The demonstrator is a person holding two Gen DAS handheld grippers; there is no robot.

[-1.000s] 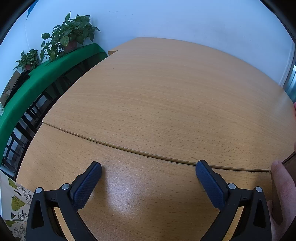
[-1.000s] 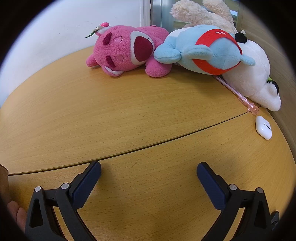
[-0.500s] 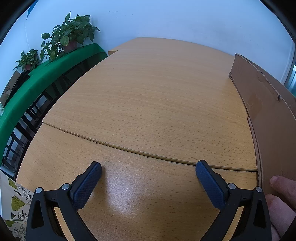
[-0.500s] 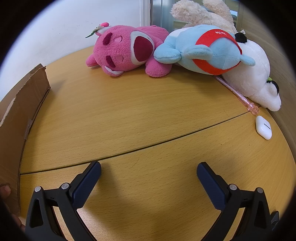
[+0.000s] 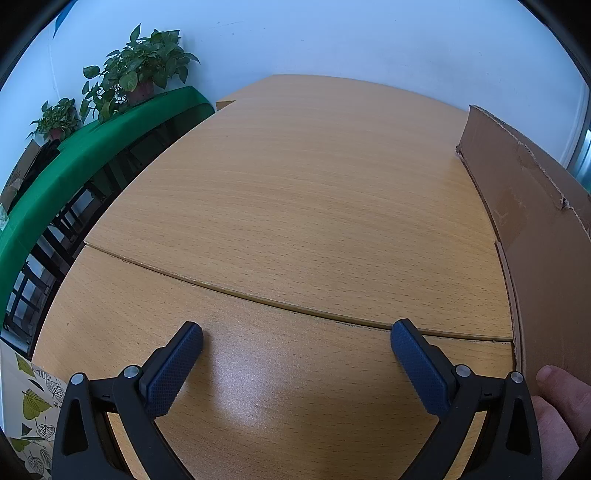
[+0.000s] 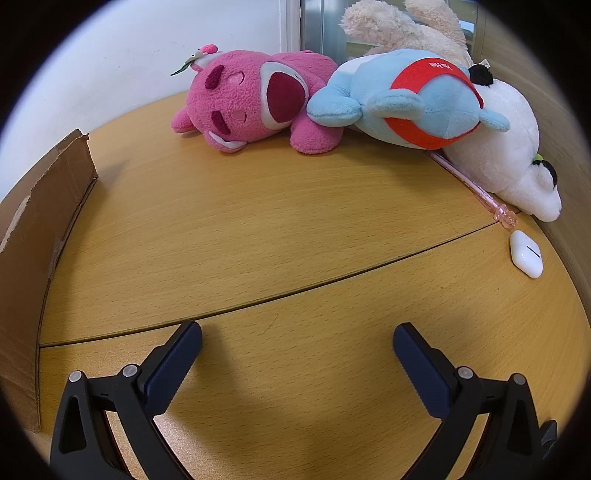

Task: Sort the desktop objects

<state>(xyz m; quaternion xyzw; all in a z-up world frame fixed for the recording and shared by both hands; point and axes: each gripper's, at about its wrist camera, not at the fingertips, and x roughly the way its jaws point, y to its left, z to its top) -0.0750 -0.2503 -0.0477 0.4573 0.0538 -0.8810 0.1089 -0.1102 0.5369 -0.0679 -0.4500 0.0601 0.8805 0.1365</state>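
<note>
My left hand-held gripper (image 5: 295, 343) sits low over the table (image 5: 295, 192), jaws wide, nothing between them. At 3 o'clock in the left view a cardboard box (image 5: 535, 229) stands on the table, its torn wall running from far edge toward me; a hand (image 5: 563, 402) touches its near end at 4 o'clock, just beside my right finger. Two potted plants (image 5: 140, 74) sit on a green ledge (image 5: 74, 162) at 10 o'clock, off the table. My right hand-held gripper (image 6: 297, 343) is also spread wide and empty, low over bare wood. In the right view the same box (image 6: 40, 236) stands at 9 o'clock. Task items lie along the far edge: pink plush (image 6: 251, 103) at 12 o'clock, blue plush (image 6: 413, 99) touching it at 1 o'clock, white plush (image 6: 513, 155) at 2 o'clock under and behind the blue one, a cream plush (image 6: 399, 29) behind them. A pink pen (image 6: 476, 188) pokes out from under the plush pile at 2 o'clock; a white earbud case (image 6: 526, 253) lies just beside its tip, near 3 o'clock. All well apart from both grippers.
</note>
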